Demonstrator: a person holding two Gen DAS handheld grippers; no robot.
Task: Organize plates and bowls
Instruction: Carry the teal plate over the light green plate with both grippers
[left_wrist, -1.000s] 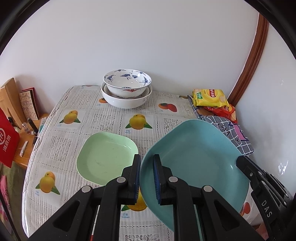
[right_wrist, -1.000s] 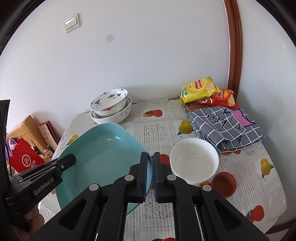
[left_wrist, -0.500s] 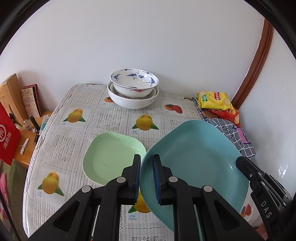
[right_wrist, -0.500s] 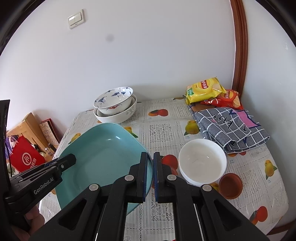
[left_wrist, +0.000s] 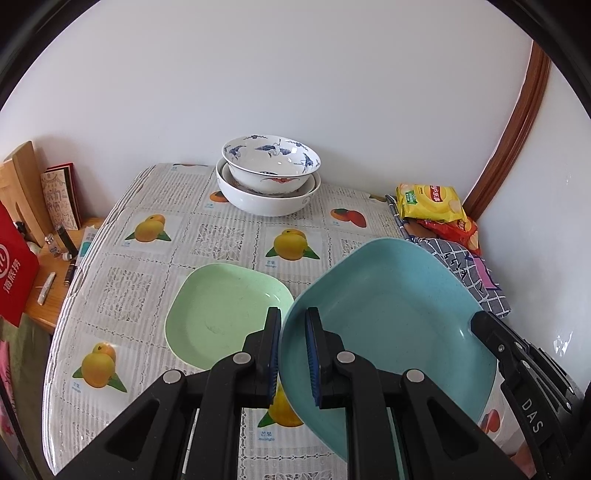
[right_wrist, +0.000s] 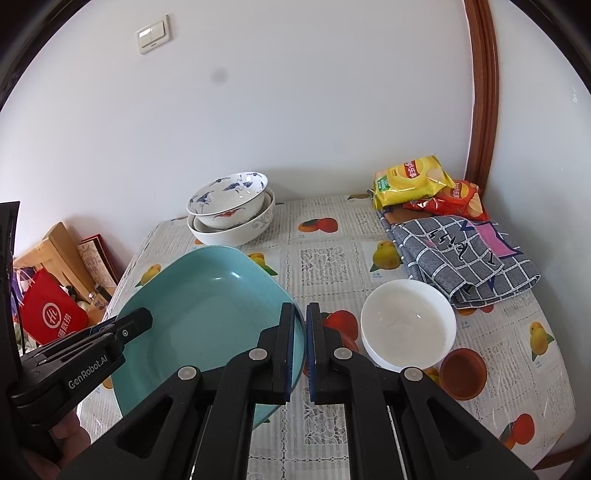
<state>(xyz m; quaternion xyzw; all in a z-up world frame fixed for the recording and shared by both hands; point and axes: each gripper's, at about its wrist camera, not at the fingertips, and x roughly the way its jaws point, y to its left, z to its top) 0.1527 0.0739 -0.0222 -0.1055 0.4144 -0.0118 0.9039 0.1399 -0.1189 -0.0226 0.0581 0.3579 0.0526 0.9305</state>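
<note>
A teal square plate (left_wrist: 391, 317) is held above the table by both grippers. My left gripper (left_wrist: 292, 350) is shut on its left rim. My right gripper (right_wrist: 301, 343) is shut on its right rim; the plate also shows in the right wrist view (right_wrist: 207, 302). A light green square plate (left_wrist: 225, 314) lies on the table just left of the teal one. A blue-patterned bowl (left_wrist: 271, 160) sits nested in a white bowl (left_wrist: 266, 199) at the back by the wall. A plain white bowl (right_wrist: 408, 323) stands right of my right gripper.
A small brown dish (right_wrist: 463, 373) sits by the white bowl. A checked cloth (right_wrist: 461, 254) and snack bags (right_wrist: 413, 179) lie at the back right. The table (left_wrist: 122, 295) has a fruit-print cover. A side shelf with a red bag (left_wrist: 14, 269) stands left.
Both grippers, still shut on the teal plate, have drifted with it. The green plate and bowls appear shifted right and lower in the left wrist view.
</note>
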